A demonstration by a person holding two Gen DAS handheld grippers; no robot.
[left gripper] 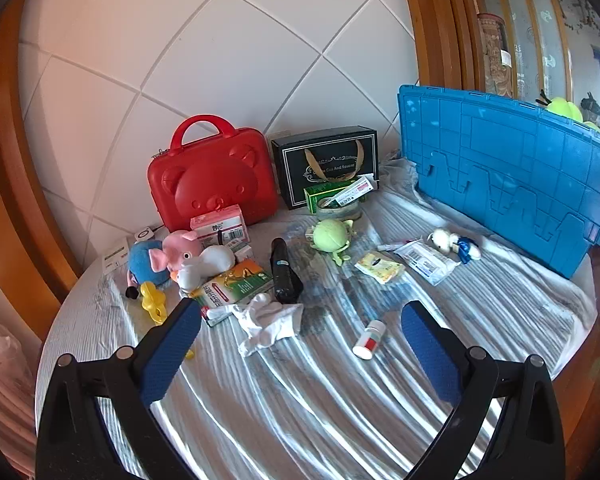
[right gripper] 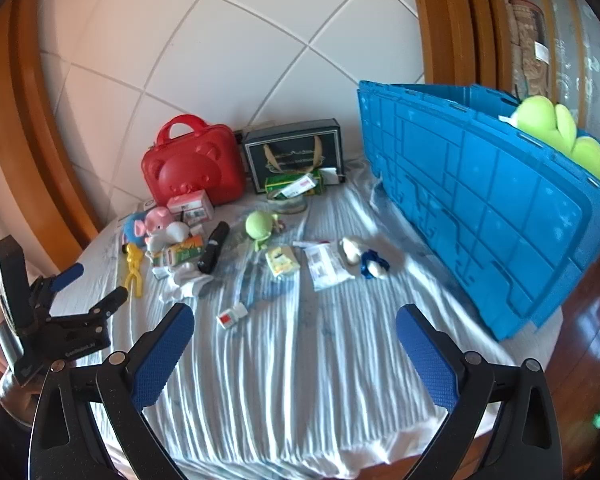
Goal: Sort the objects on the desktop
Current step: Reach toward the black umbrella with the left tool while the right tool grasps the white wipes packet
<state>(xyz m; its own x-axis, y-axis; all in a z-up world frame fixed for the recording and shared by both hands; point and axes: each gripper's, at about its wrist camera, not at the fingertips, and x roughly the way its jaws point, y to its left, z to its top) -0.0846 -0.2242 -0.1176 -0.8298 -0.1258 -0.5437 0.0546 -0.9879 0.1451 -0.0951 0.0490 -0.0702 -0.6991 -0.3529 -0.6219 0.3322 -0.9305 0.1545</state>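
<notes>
Loose items lie on a striped cloth: a small pill bottle (left gripper: 369,339) (right gripper: 232,315), a white sock (left gripper: 269,322), a black case (left gripper: 284,271), a green plush (left gripper: 332,236) (right gripper: 259,225), a pink and blue plush (left gripper: 168,258), a yellow clip (left gripper: 154,302), sachets (left gripper: 380,267) and a small white plush (left gripper: 454,244). My left gripper (left gripper: 300,334) is open and empty, hovering just short of the sock and bottle. My right gripper (right gripper: 295,334) is open and empty above bare cloth. The left gripper (right gripper: 96,284) also shows at the left of the right wrist view.
A blue crate (left gripper: 508,176) (right gripper: 480,208) stands at the right with green plush toys (right gripper: 560,136) inside. A red bear-face case (left gripper: 210,178) and a black gift box (left gripper: 326,164) stand against the tiled wall. The round table's edge curves along the front.
</notes>
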